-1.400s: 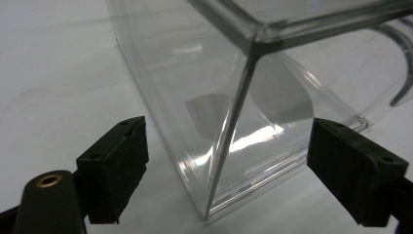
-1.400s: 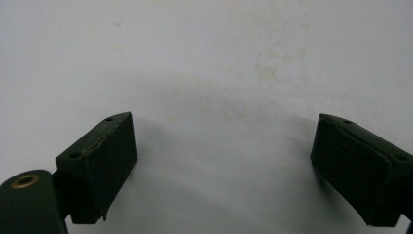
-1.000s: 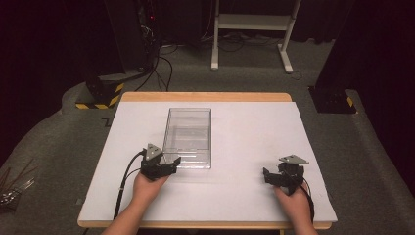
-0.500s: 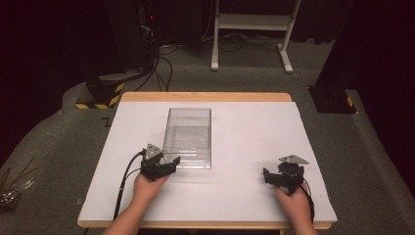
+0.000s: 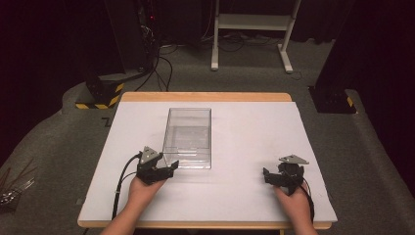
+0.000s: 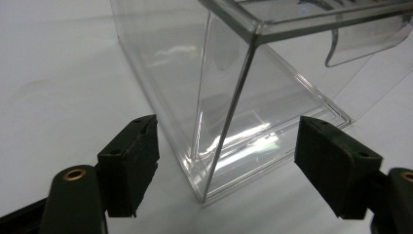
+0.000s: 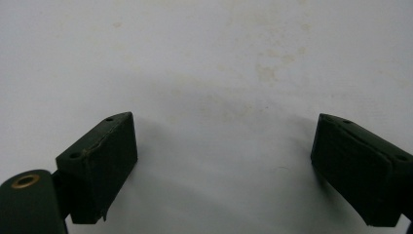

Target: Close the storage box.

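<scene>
Barely started, I'd guess: clear plastic box (image 5: 189, 137) sits mid-table, a bit left of center, untouched. Left hand-held gripper (image 5: 164, 170) is wide open at its near corner; right hand-held gripper (image 5: 272, 177) is open and empty near the table's (image 5: 254, 127) front-right corner.

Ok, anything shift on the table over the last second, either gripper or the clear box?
Nothing visibly changed. The left gripper stays open at the near left corner of the clear box, the right gripper stays open over the bare white table, and the box sits where it was.
</scene>
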Action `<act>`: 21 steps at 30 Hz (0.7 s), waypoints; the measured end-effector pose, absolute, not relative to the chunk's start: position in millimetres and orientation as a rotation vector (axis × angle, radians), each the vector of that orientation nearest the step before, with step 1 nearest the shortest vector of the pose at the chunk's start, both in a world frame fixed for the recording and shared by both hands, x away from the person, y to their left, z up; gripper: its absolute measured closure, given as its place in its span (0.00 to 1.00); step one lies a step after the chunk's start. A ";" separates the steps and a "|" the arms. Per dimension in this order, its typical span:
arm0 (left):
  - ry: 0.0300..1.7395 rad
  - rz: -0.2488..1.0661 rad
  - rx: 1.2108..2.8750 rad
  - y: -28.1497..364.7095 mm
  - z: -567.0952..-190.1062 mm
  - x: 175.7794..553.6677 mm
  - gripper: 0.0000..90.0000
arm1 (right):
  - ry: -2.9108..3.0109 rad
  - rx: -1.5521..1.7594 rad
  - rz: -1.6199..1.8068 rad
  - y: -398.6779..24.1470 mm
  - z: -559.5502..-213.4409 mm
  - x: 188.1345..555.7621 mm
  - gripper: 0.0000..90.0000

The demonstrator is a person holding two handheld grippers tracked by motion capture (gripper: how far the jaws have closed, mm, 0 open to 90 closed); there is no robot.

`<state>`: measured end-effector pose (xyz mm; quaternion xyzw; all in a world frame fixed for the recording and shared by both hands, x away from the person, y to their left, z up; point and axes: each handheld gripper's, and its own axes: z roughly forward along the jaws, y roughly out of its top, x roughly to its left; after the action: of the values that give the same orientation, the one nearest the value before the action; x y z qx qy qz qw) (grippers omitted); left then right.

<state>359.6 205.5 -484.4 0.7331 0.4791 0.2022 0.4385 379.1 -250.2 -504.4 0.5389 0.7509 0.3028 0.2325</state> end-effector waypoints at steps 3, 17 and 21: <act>1.190 0.494 1.815 208.8 -484.7 356.6 0.28 | 2.063 1.481 0.831 -250.2 -504.4 379.0 0.11; 1.208 0.498 1.827 242.4 -488.0 340.0 0.28 | 2.062 1.480 0.831 -250.2 -504.4 379.0 0.11; 1.248 0.515 1.834 264.3 -492.3 332.1 0.28 | 2.062 1.481 0.831 -250.1 -504.4 378.9 0.11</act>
<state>332.1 264.3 -492.3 0.7313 0.4976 0.2054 0.4187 378.9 -250.1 -504.4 0.5391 0.7507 0.3025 0.2332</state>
